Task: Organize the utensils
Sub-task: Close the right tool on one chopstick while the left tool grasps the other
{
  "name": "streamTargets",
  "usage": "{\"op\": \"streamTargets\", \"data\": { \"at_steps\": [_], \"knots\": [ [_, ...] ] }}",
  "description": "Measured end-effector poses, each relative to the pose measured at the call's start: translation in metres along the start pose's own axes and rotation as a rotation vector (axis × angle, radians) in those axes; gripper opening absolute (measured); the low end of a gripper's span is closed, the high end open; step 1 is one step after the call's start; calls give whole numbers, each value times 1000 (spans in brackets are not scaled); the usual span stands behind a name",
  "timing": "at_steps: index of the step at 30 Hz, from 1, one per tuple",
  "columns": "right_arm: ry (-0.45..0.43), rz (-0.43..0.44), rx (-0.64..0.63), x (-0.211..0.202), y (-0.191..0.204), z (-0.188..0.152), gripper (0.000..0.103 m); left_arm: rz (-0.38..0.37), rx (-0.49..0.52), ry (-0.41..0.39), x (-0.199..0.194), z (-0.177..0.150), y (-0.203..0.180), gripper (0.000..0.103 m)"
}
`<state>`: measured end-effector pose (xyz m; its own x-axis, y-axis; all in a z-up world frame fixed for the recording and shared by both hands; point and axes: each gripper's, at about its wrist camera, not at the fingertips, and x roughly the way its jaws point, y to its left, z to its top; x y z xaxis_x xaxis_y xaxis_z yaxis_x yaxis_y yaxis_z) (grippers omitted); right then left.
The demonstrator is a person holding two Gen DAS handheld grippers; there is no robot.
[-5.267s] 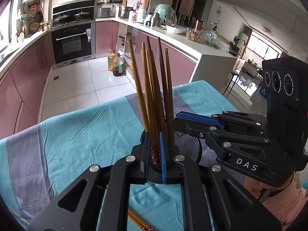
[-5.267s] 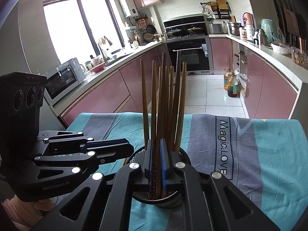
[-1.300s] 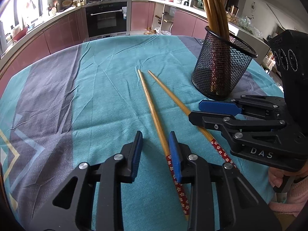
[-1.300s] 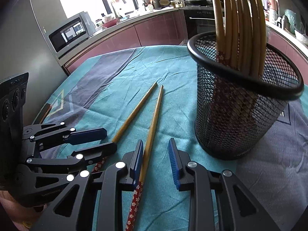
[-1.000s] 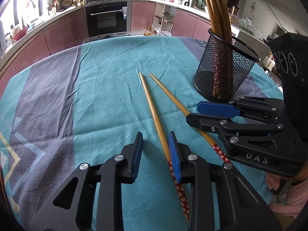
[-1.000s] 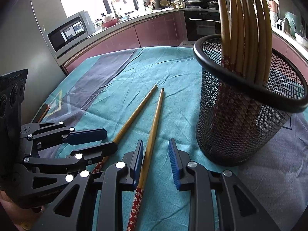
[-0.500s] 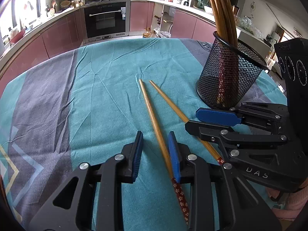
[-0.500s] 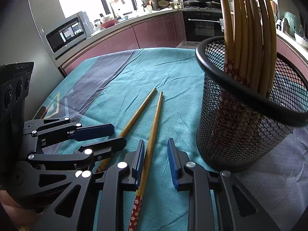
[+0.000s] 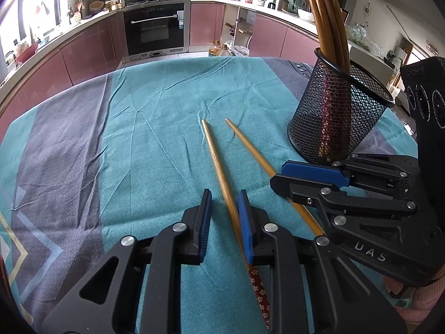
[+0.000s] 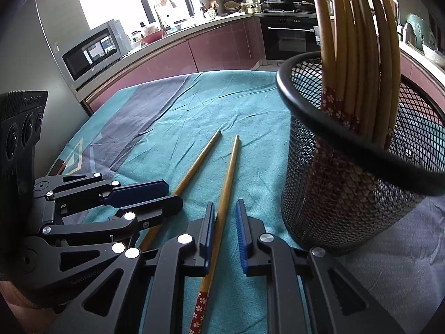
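Wooden chopsticks, two in number, are seen lying side by side on the teal tablecloth (image 9: 155,128). One chopstick (image 9: 219,167) is framed by the left gripper (image 9: 224,211), the other chopstick (image 10: 226,183) by the right gripper (image 10: 225,220); both pairs of jaws are closing, not yet pressed on the wood. One black mesh holder (image 10: 333,194) stands beside them, filled with about seven more chopsticks (image 10: 358,41)

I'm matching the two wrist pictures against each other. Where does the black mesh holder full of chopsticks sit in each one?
Left wrist view: the mesh holder stands upper right, beyond the right gripper.
Right wrist view: the mesh holder fills the right side, close up.
Shared landmark: the two loose chopsticks lying on the teal cloth.
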<state>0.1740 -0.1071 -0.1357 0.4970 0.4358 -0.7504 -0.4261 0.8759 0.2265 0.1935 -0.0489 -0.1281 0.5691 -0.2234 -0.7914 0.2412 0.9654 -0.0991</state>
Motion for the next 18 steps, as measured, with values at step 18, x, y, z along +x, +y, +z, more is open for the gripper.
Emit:
{"op": "streamTargets", "data": {
  "at_steps": [18],
  "knots": [
    [-12, 17, 40, -2, 1, -3, 6, -17, -57, -16, -3, -6, 6, 8]
  ]
}}
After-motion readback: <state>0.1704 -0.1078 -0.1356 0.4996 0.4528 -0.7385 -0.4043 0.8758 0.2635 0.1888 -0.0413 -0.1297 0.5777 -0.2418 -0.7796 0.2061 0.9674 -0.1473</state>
